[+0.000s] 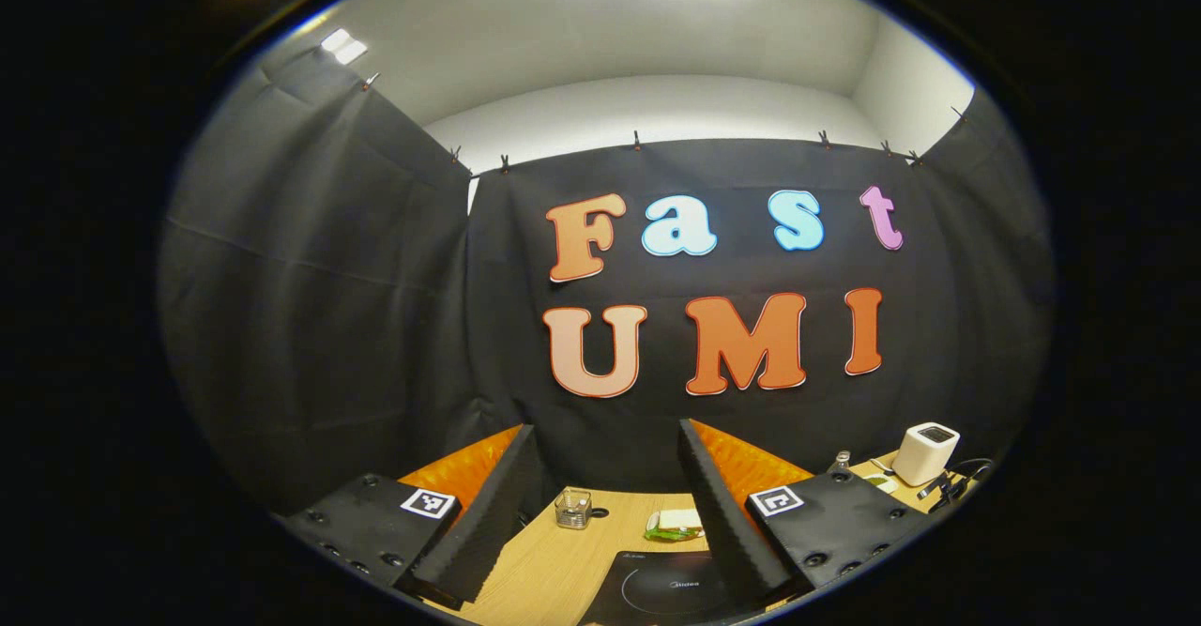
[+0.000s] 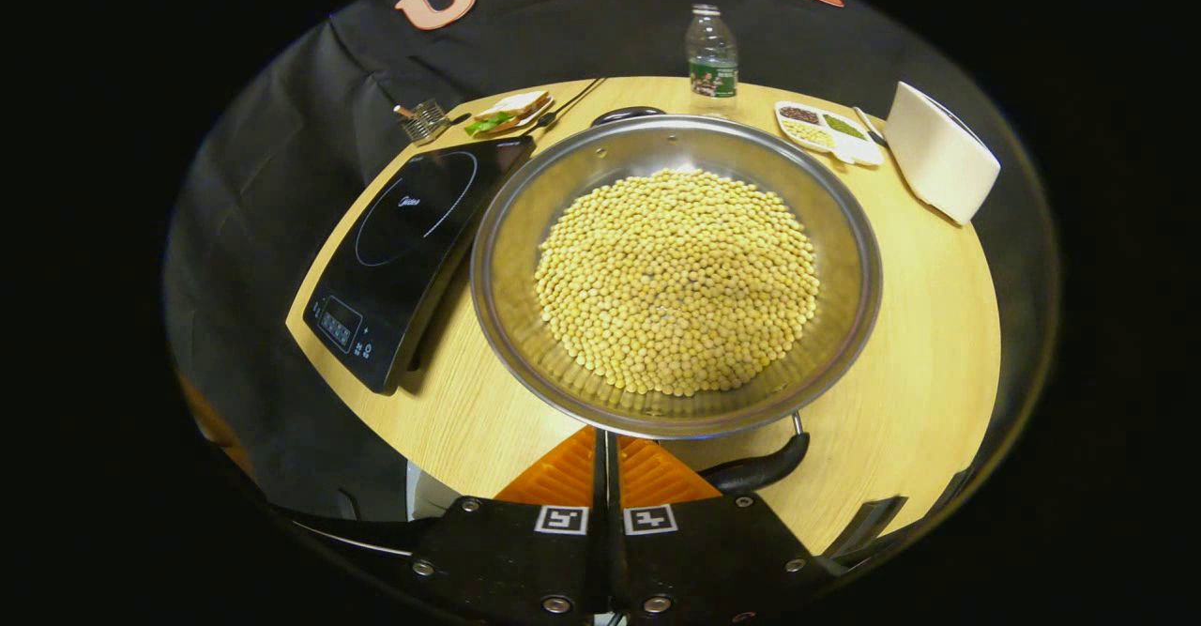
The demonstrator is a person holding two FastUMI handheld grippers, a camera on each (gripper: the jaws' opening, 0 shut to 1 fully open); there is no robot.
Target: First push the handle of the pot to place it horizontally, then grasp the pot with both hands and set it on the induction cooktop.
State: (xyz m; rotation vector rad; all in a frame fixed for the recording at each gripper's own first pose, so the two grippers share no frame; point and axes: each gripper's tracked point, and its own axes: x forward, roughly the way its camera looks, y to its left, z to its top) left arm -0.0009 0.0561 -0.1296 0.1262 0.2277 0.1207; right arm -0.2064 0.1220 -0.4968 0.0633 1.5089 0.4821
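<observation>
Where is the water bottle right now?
In the right gripper view, the water bottle stands upright at the table's far edge, just behind the pot of beans, left of the divided snack tray.

We see the left gripper (image 1: 600,476) built from two dark flat plates, each dotted with round screws along its edges and each carrying a small square black-and-white marker. Its fingers (image 1: 493,513) are long wedges with ribbed inner faces. On the right gripper (image 2: 605,462) we find the same dark plates, a row of screws near the bottom, and two square markers sitting side by side, with ribbed fingers (image 2: 647,476) rising ahead of them.
</observation>
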